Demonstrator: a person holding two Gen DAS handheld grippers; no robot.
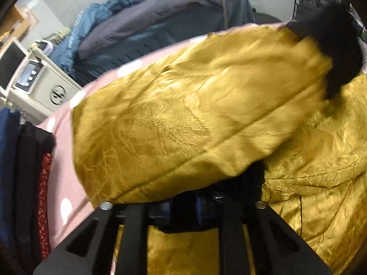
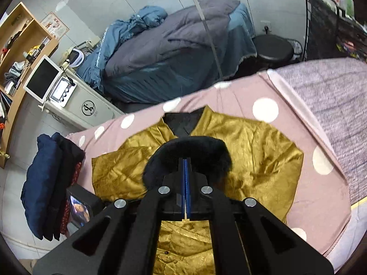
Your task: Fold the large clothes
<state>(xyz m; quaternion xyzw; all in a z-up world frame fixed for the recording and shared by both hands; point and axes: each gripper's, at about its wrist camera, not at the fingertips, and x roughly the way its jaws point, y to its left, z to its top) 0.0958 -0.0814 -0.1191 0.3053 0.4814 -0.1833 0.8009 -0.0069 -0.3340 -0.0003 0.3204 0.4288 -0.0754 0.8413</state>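
Right wrist view gives me the clearest read: my right gripper (image 2: 186, 178) has its two blue pads pressed flat together, with a black fur cuff (image 2: 188, 154) of the garment bunched around the fingertips. I cannot tell whether any of that fur is pinched between the pads. The garment itself, a gold brocade jacket (image 2: 257, 151), lies spread on the pink sheet with white dots (image 2: 229, 96), its black collar (image 2: 183, 121) toward the far edge. A grey knitted blanket (image 2: 332, 105) covers the bed to the right. A stack of dark folded clothes (image 2: 45, 183) sits at the left edge of the bed, and a beige cabinet (image 2: 91, 110) stands beyond it with a white-framed screen (image 2: 43, 79) on top. Another bed with a grey-blue quilt (image 2: 174, 45) is behind.

On the left wrist view the picture is blurred. My left gripper (image 1: 183, 208) has its jaws partly apart, with black fur between the blue pads; I cannot tell whether they press on it. A gold sleeve (image 1: 195, 114) fills the frame above the fingers.
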